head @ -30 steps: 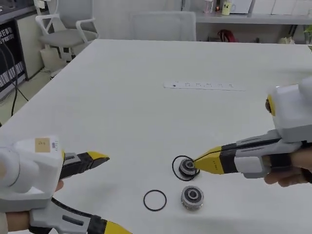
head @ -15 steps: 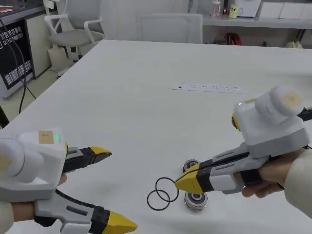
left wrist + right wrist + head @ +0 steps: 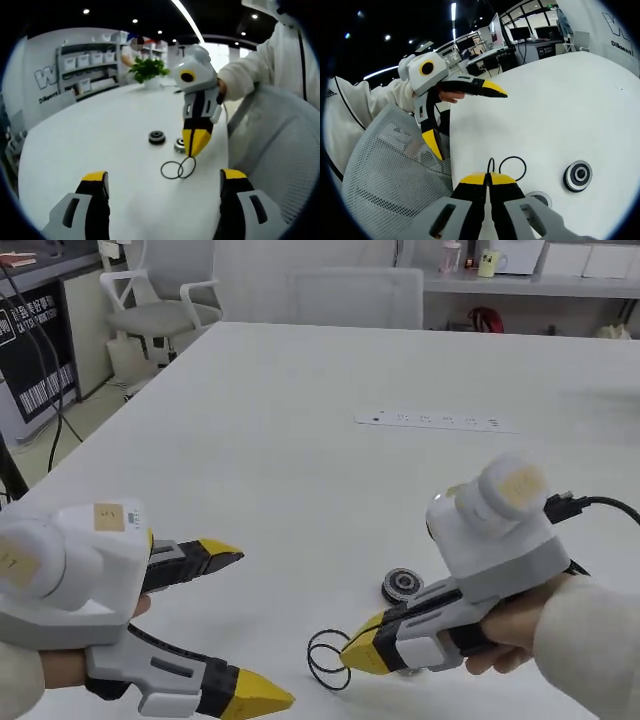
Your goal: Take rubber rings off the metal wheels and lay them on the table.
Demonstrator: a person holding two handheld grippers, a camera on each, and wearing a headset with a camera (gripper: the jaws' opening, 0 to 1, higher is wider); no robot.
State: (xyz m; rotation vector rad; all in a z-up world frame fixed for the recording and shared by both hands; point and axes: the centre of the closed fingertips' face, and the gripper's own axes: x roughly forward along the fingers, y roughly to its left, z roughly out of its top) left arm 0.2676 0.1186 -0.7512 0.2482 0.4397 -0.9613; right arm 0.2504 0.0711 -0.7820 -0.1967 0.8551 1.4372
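My right gripper (image 3: 348, 653) is shut on a thin black rubber ring (image 3: 490, 163), held low over the table near its front edge. The held ring (image 3: 190, 161) hangs from the tips and overlaps a second ring (image 3: 512, 157) that lies flat on the table (image 3: 300, 440). One bare metal wheel (image 3: 402, 584) lies just beyond. A second wheel (image 3: 538, 198) sits under the right gripper's body. My left gripper (image 3: 250, 630) is open to the left of the rings, holding nothing.
A white power strip (image 3: 435, 422) lies across the middle of the table. Office chairs (image 3: 150, 310) stand past the far edge, with shelves behind them. A grey mesh chair back (image 3: 385, 170) is close to the table's near side.
The right gripper has left the wheel, pulling the ring off it, and has come nearer and left. The ring now overlaps the one on the table. The left gripper stayed open.
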